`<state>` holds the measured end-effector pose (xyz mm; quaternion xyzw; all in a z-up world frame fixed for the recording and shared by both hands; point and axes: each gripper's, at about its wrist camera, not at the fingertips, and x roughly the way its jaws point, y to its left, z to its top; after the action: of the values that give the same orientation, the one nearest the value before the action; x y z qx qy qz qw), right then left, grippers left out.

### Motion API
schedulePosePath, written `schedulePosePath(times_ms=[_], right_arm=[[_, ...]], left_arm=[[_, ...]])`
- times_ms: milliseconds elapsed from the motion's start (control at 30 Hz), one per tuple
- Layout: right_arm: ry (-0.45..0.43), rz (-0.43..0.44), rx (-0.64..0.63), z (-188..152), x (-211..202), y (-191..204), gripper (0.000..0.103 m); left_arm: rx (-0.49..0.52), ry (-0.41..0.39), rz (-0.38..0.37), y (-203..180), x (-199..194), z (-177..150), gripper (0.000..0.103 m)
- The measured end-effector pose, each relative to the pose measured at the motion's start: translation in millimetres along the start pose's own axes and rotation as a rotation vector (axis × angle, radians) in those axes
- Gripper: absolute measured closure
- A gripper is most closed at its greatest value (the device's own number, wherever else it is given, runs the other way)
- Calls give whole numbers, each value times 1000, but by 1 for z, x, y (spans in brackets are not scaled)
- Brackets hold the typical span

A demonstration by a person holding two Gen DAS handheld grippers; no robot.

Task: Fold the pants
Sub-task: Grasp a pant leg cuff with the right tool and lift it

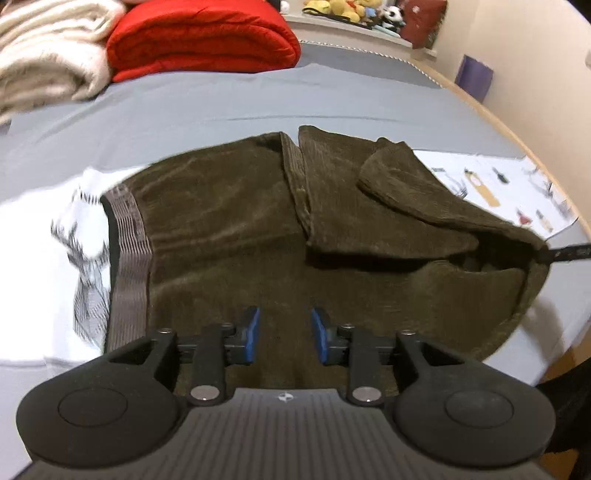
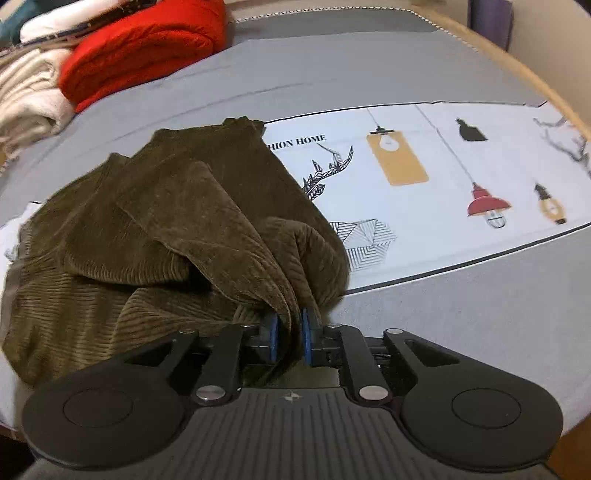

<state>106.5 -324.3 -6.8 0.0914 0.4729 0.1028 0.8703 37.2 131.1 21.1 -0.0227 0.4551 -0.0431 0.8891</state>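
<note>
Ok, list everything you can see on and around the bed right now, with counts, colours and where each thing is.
Pants: one, olive-brown corduroy, part folded, mid-bed.
Waistband: one, grey, pants' left end.
Printed cloth: one, white with lamp and deer drawings, under the pants.
Bed sheet: one, grey.
Red blanket: one, folded, far left.
Cream blanket: one, beside the red one.
Plush toys: several, mostly yellow, far shelf.
Purple item: one, by the wall.
Left gripper: black, blue pads, open above the pants.
Right gripper: black, blue pads, clamping bunched pants fabric.

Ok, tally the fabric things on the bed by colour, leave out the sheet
Olive-brown: 1, the pants
Red: 1, the folded blanket
Cream: 1, the fluffy blanket
White, printed: 1, the cloth under the pants
Total: 4
</note>
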Motion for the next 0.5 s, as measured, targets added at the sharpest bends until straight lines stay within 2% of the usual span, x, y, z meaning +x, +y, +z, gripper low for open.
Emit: schedulePosePath(times_ms=[33, 133, 167, 200, 300, 433, 500], right_arm=[[-12, 7, 0, 1, 1, 0, 70], [-67, 27, 6, -2, 4, -18, 60], [-69, 29, 11, -2, 5, -22, 58], [-71, 23, 10, -2, 5, -23, 57], [-159, 6, -7, 3, -2, -19, 57], [-294, -29, -44, 10, -13, -9, 56], [-347, -57, -29, 15, -18, -8, 56]], left_arm=[[-33, -4, -6, 0, -1, -4, 66], [-100, -11, 7, -1, 9, -21, 67], [-112, 21, 40, 0, 16, -24, 67], [-122, 17, 62, -2, 16, -22, 67], [-88, -34, 99, -2, 18, -13, 67], [-77, 47, 138, 0, 43, -12, 67], [-54, 60, 162, -1, 51, -11, 67]])
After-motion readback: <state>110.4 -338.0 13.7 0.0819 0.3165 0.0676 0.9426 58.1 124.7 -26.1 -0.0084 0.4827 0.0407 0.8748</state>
